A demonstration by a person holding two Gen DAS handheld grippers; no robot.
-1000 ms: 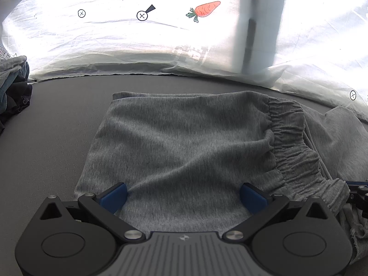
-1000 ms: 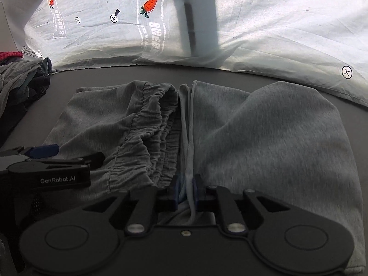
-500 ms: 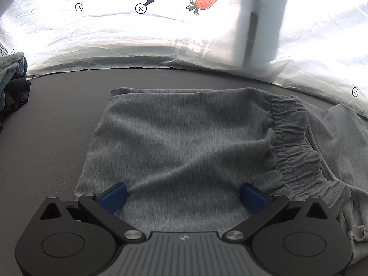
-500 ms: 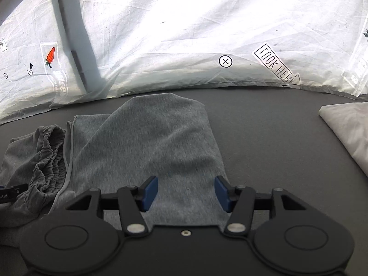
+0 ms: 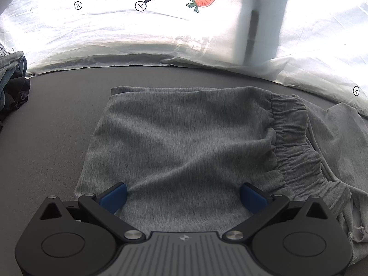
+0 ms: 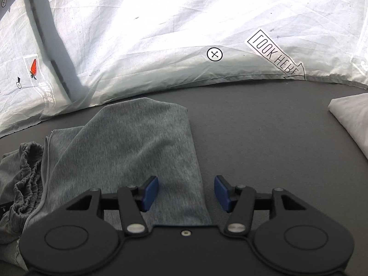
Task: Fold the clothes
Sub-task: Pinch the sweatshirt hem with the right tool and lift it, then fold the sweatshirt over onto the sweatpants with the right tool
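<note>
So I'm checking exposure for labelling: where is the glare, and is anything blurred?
Left wrist view: the backlit white sheet blows out, while the grey shorts stay sharp but dim. Right wrist view: the sheet glares too, with slight motion blur on the shorts.

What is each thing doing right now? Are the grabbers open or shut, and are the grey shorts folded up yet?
Left gripper: open wide, over the shorts, gripping nothing.
Right gripper: open, over the edge of one leg, gripping nothing.
Grey shorts: lying spread out on the dark table, waistband bunched, not folded up small yet.
White cloth: lying folded at the table's right side.
Clothes pile: crumpled heap at the left edge.
</note>
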